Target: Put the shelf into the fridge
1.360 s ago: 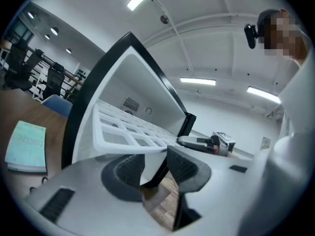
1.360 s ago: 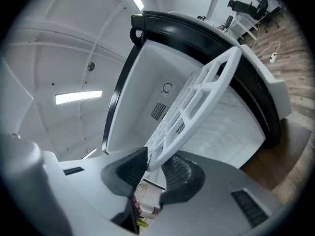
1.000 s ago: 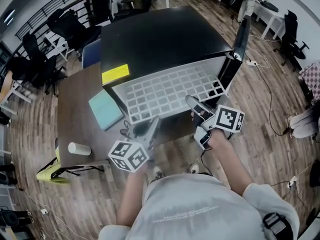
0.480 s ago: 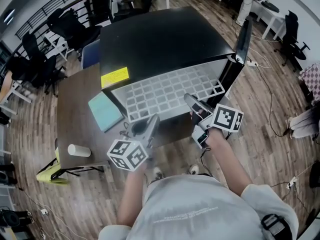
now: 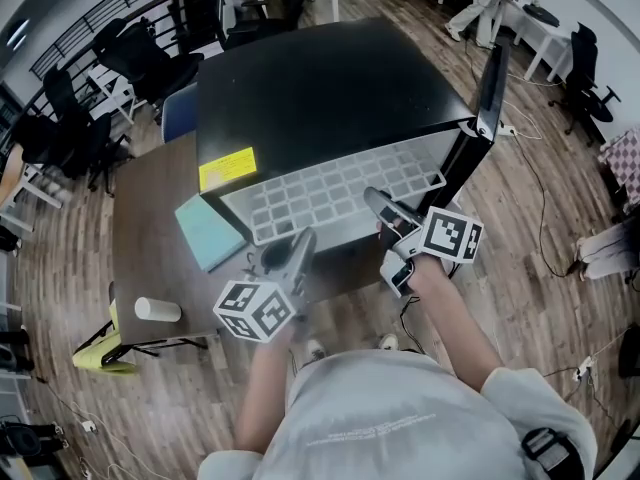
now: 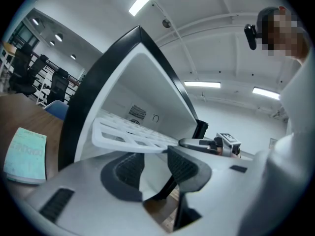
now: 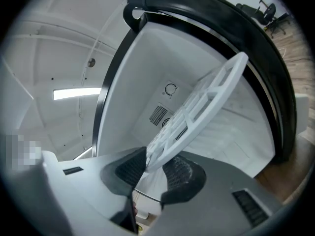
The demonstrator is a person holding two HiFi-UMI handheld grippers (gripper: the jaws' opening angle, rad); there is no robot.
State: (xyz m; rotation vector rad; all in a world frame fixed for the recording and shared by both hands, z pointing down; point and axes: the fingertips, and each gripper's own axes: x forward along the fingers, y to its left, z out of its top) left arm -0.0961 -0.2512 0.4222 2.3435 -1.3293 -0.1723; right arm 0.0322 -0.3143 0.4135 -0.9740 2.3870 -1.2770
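Fingers (image 6: 183, 167) of your left gripper (image 6: 150, 154) pinch the near rim of the shelf (image 5: 330, 193) at their tips. Those (image 7: 129, 170) of your right gripper (image 7: 155, 157) grip the same rim further right, having just eased slightly wider. You have the shelf partly inside the fridge (image 5: 320, 78), its near part sticking out; sliding it fully home remains.

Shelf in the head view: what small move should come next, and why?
Probably push the shelf level and deeper into the fridge. The left gripper and the right gripper hold its near edge, which lies outside the open front, so I would not release it yet.
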